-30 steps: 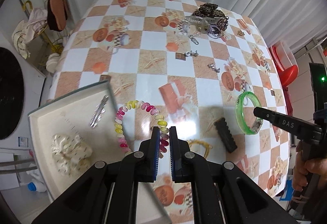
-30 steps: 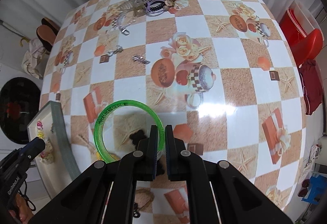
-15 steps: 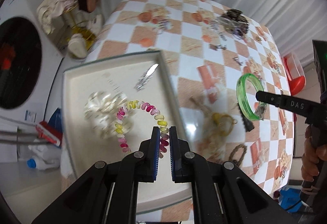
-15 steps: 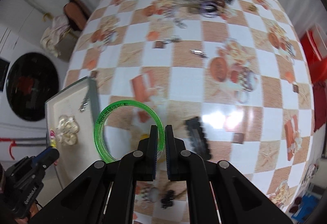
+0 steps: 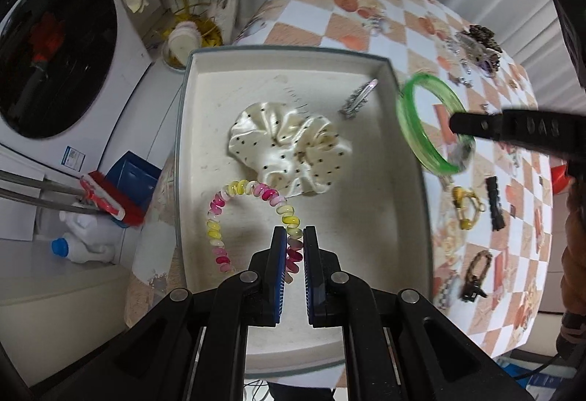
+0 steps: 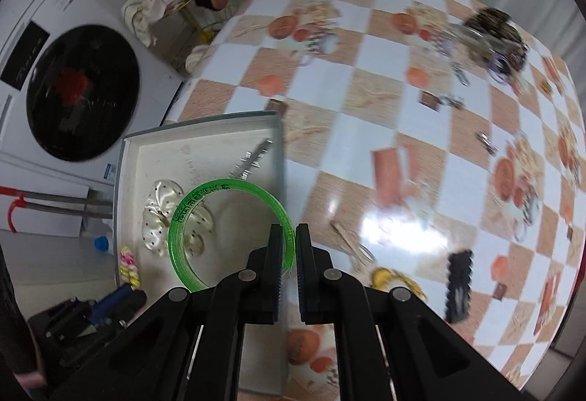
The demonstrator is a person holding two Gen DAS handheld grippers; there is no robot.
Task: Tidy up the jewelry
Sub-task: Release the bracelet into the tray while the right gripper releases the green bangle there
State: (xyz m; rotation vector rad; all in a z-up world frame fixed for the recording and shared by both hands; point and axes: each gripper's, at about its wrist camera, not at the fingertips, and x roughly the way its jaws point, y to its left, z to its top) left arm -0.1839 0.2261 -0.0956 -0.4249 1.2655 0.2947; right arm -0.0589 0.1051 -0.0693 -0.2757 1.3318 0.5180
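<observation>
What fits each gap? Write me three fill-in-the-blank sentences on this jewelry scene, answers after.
1. The left gripper is shut on the pink-and-yellow ____ hair tie.
2. The right gripper is shut on the ____ bangle.
3. The cream polka-dot scrunchie lies inside the ____.

Answers: spiral; green; tray

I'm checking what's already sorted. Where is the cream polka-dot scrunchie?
The scrunchie lies inside the tray, near its middle in the left wrist view, between the silver hair clip and the coiled hair tie held above it.
</observation>
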